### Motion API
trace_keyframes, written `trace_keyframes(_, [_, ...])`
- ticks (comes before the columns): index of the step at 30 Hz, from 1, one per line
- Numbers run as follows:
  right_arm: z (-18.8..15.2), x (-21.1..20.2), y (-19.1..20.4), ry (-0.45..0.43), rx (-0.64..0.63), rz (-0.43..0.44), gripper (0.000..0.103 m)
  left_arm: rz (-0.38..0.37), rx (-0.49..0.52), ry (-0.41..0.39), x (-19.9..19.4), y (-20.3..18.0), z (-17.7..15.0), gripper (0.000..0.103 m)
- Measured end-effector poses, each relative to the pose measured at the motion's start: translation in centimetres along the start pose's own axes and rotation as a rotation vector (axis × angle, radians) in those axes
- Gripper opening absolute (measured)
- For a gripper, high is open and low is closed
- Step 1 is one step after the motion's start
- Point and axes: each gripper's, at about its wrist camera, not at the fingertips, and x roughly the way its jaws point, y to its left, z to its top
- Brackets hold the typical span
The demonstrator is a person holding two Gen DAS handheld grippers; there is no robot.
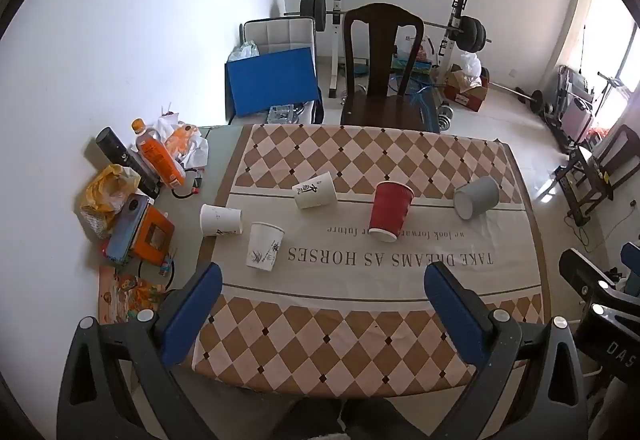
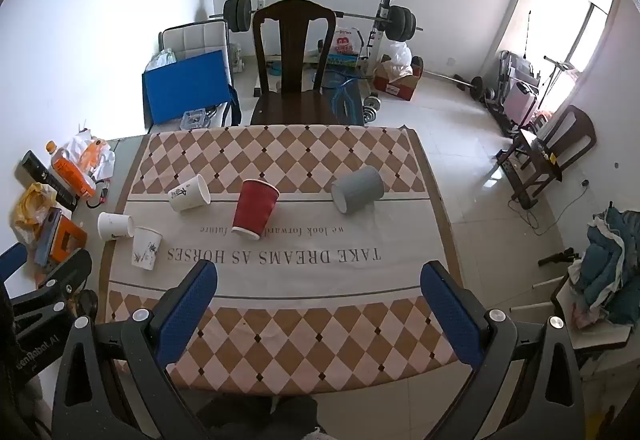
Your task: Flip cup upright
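Observation:
Several paper cups sit on the checkered tablecloth (image 1: 360,320). A red cup (image 1: 390,211) (image 2: 255,208) stands upside down in the middle. A grey cup (image 1: 477,196) (image 2: 357,189) lies on its side at the right. A white cup with black script (image 1: 315,190) (image 2: 189,193) lies on its side. Another white cup (image 1: 221,220) (image 2: 115,226) lies at the left, and a white cup with a plant print (image 1: 264,246) (image 2: 146,248) stands upside down beside it. My left gripper (image 1: 324,280) and right gripper (image 2: 319,278) are both open and empty, held above the table's near edge.
Clutter sits at the table's left edge: an orange bottle (image 1: 158,153), a black can (image 1: 116,147), a yellow bag (image 1: 108,189), an orange box with a phone (image 1: 140,232). A dark wooden chair (image 1: 382,71) stands beyond the far edge. Gym weights stand behind.

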Motion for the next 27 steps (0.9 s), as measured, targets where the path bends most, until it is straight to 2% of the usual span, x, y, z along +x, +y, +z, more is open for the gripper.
trace_keyframes(19, [-0.1, 0.3, -0.8, 0.008, 0.0, 0.016, 0.103, 0.01, 0.003, 0.007, 0.3, 0.1, -0.3, 0.103])
trace_keyframes(27, [0.1, 0.4, 0.3, 0.009, -0.001, 0.014, 0.103, 0.013, 0.003, 0.005, 0.3, 0.5, -0.3, 0.103])
